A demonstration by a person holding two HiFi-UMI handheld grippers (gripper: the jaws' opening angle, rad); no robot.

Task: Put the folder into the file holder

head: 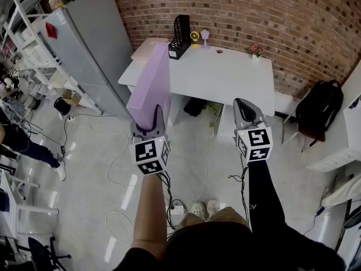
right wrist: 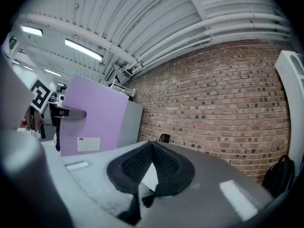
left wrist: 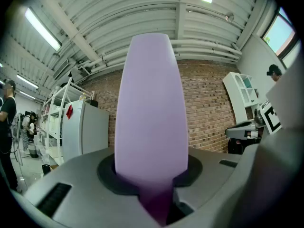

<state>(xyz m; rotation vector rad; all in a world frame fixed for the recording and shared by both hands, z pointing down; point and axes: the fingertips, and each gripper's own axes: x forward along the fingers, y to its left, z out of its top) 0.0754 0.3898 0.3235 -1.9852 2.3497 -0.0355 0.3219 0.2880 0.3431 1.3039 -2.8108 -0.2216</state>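
Left gripper (head: 152, 120) is clamped on the lilac folder (head: 150, 86), held on edge and jutting toward 12 o'clock. Right gripper (head: 246, 107) is at its 3 o'clock, jaws together, empty. Beyond is a desk (head: 225, 75), with the black file holder (head: 180, 35) at its 11 o'clock corner, apart from the folder.

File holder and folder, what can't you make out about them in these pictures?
- file holder: head view, too small and far to tell whether its slots are free; left gripper view, hidden behind the folder.
- label on the folder: right gripper view, print too small.
- folder's lower edge: head view, covered by the left hand-held gripper.
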